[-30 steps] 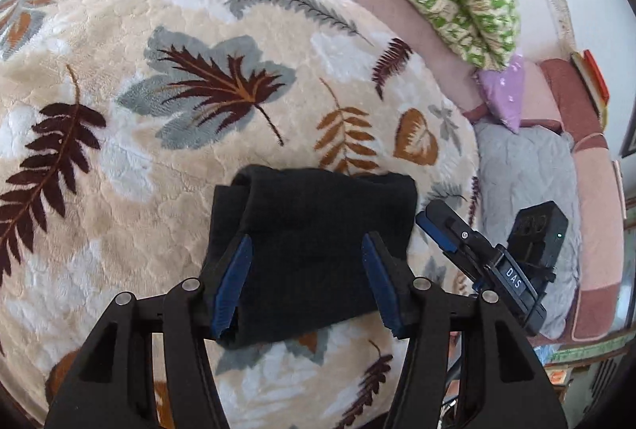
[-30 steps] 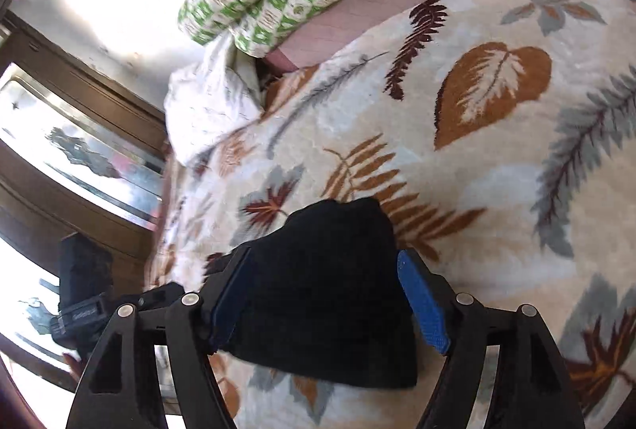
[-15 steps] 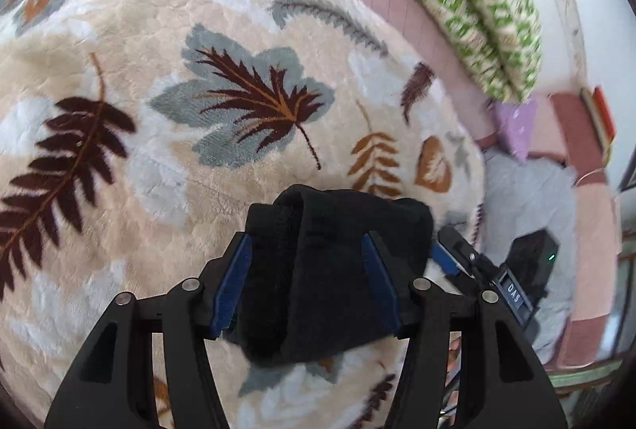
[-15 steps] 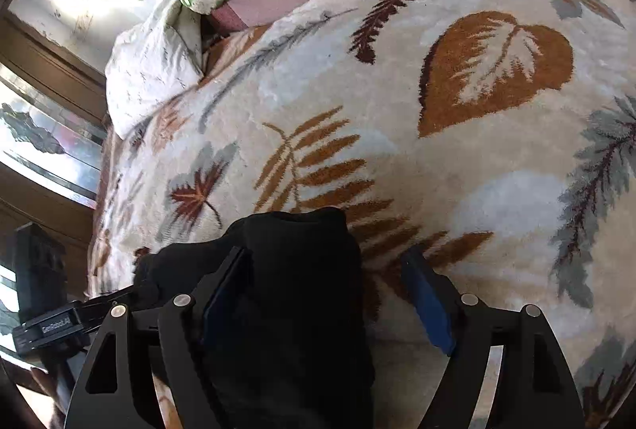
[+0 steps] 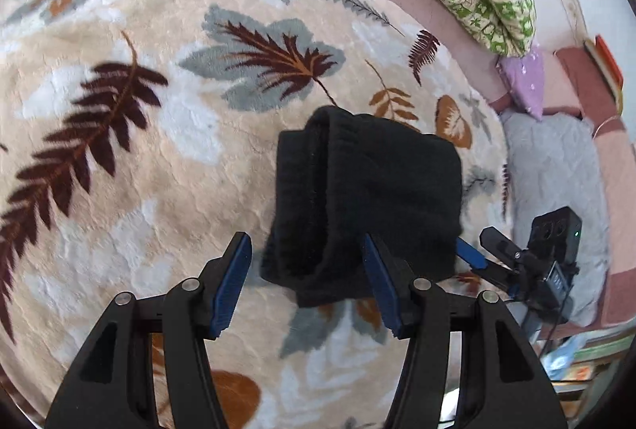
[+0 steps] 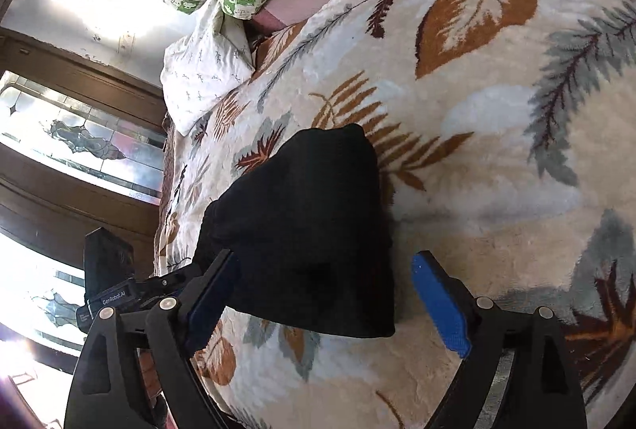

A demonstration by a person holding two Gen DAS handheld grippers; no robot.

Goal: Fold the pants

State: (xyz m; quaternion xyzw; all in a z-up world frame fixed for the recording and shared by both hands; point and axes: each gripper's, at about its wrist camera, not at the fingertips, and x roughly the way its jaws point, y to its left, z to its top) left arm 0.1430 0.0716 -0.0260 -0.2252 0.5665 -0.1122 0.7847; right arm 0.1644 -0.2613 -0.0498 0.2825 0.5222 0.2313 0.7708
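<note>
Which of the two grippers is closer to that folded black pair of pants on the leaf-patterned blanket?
Hard to separate. The left gripper is open at the near edge of the folded black pants. The right gripper is open at their other side. Neither grips them.

Matt black knit pants [image 5: 369, 198] lie on a plush, fuzzy leaf-print blanket [image 5: 131, 166].

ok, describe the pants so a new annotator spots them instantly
Start from the leaf-print blanket covering the bed. Near its edge lies a compact folded bundle, the black pants, just ahead of the open left gripper. It is the only plain, dark item on the patterned cover.
</note>
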